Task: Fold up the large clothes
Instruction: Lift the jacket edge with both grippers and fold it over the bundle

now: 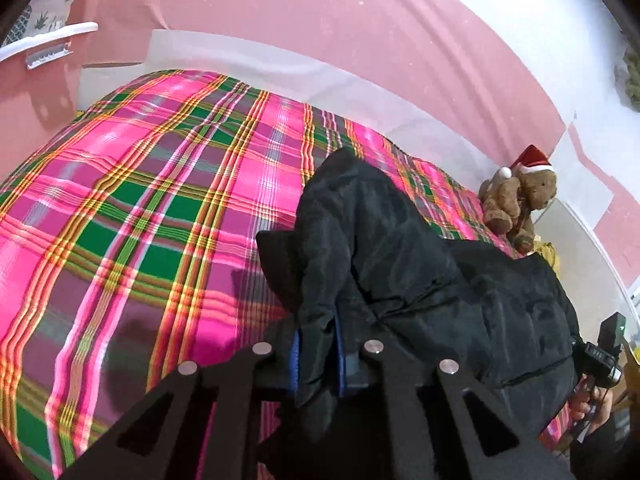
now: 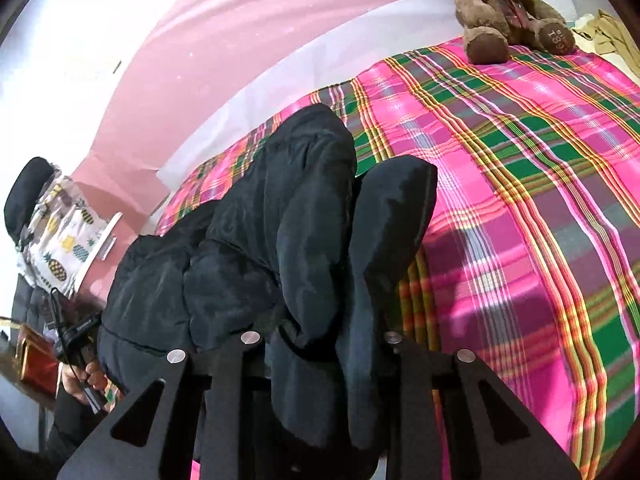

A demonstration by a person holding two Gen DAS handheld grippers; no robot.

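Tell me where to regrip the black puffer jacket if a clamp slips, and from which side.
Take the black puffer jacket by its near edge, coming in low from the bed's near side. There the padding bunches into thin folds that fit the jaws, as the left gripper and right gripper show; farther in, it looks too bulky.

Left wrist view: looks forward along the left tongs (image 1: pixel 318 364), close above the plaid bed cover (image 1: pixel 140 208), toward the pink wall (image 1: pixel 360 40). Right wrist view: looks along the right tongs (image 2: pixel 320 356) from the opposite side, equally near. Both views share the black jacket (image 1: pixel 400 260) bunched at the lens, the bed cover, and the teddy bear (image 1: pixel 520 204), which sits at far right in the left view and at top in the right.
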